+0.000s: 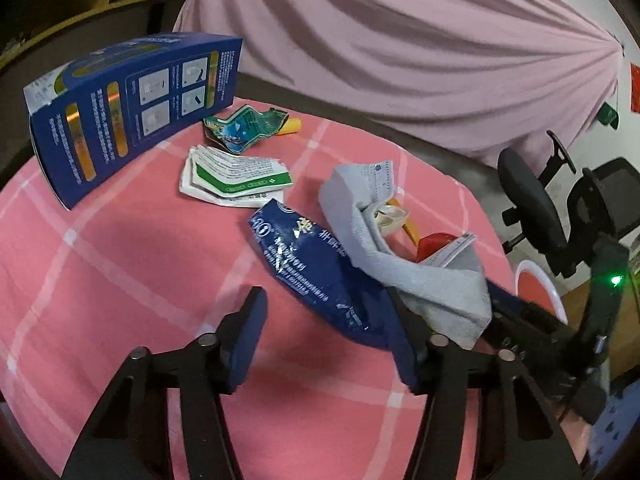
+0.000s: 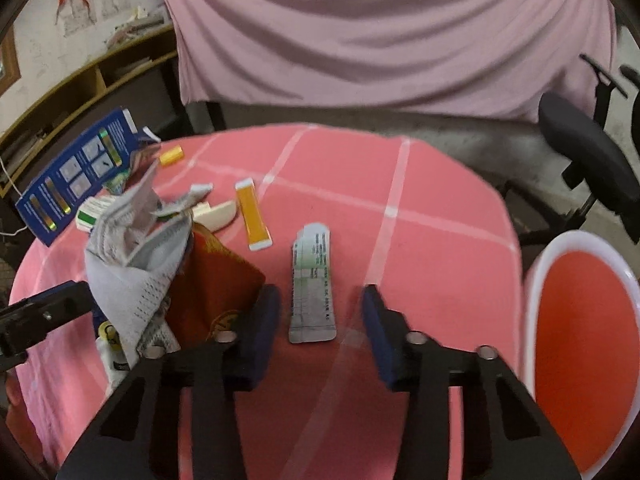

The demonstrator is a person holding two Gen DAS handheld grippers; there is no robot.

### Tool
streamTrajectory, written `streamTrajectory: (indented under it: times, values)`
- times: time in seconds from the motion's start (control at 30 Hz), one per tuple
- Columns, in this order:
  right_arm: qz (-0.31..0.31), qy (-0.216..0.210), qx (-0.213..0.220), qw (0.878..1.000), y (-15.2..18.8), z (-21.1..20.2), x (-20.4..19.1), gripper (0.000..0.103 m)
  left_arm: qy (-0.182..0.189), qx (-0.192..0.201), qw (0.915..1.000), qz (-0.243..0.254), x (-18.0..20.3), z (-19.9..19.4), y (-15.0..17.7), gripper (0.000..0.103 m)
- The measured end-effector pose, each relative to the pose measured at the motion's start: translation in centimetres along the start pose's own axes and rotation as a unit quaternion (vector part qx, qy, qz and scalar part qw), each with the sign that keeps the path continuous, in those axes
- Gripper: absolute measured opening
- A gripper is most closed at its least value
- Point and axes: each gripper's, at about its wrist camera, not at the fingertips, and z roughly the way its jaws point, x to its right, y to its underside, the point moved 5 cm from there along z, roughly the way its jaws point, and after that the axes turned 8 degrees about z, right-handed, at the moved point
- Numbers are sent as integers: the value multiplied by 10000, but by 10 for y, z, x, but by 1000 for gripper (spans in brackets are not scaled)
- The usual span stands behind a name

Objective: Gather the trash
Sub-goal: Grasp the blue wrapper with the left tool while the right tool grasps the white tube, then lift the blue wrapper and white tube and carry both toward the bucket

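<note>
Right gripper (image 2: 320,328) spread, straddling the grey sachet (image 2: 312,284) at frame centre; left gripper (image 1: 332,340) spread too. Trash litters the bench (image 2: 440,184) — bin (image 2: 536,264), right edge, looks empty.

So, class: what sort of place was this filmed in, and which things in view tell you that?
Probably a home office or study room, though that is a guess. A black office chair stands beside the table with its pink checked tablecloth, wooden shelves line the wall, and a pink sheet is draped behind.
</note>
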Motion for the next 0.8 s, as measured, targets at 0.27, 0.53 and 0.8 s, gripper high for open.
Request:
streamTrajectory:
  times: [0.27,0.53,0.8]
  values:
    - [-7,-209,-32,9998,5,-5,0,20,214,-122,9985,-485,0,11,-5,17]
    - [27,-554,103,9984,13,-22,-3,20,148,-33,9993,-330,7,12,-3,2]
    - [222,-654,291,9972,22,-41,4,20,336,62,9988,-362,9,6,8,11]
